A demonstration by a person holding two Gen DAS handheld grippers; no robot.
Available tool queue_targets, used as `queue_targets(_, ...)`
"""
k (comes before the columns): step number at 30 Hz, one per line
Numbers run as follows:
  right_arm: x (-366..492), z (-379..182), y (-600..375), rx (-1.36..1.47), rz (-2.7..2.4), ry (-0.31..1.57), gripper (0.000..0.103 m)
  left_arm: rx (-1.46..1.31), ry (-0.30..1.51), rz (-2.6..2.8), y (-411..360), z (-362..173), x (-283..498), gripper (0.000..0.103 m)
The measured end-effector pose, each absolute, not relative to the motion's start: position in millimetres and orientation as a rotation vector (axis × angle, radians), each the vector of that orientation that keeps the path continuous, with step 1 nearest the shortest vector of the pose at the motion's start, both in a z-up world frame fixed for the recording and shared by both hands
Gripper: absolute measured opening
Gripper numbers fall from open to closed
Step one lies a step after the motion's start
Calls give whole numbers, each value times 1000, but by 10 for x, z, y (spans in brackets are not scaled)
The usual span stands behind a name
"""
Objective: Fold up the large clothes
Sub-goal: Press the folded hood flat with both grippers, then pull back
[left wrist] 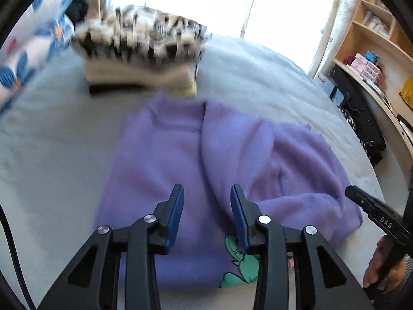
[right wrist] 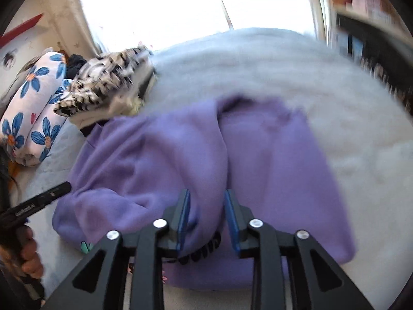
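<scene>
Sweatshirt (left wrist: 180,160), purple fleece on bed (left wrist: 51,142): soft, floppy; likely best gripped at near hem. Both tongs (left wrist: 207,193) (right wrist: 207,196) spread, empty.

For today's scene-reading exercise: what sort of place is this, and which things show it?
Most likely a bedroom. A purple sweatshirt lies on a grey bed cover, a flowered rolled quilt sits beside folded clothes, and a bookshelf stands alongside.
</scene>
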State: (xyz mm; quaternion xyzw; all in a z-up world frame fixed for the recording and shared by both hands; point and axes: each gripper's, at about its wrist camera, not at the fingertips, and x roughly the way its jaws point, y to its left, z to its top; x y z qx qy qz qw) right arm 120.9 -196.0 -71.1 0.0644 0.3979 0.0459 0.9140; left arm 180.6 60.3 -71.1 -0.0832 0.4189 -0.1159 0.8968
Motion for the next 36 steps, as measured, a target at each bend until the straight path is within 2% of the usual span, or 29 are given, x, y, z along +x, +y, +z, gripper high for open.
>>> queue_targets(5, 1239, -660, -1581, 133, 274, 812, 30, -235, 872, -420, 398, -592, 1765, 35)
queue_targets(7, 1285, -776, -1429, 94, 292, 840, 30, -203, 925, -453, 209, -731, 1808, 35)
queue_targets(12, 1271, -1293, -1450, -59, 196, 958, 28, -73, 1211, -341, 57, -1457, 1878, 27)
queue_targets(19, 1161, -1237, -1563, 12, 202, 937, 31, -170, 1165, -367, 235, -1438, 1827, 27)
queue_targets(25, 1107, -1005, -1559, 91, 221, 918, 31, -168, 1123, -335, 337, -1267, 1798, 27)
queue_targets(36, 425, -47, -1543, 65, 255, 807, 33, -129, 998, -295, 459, -390, 1172, 28)
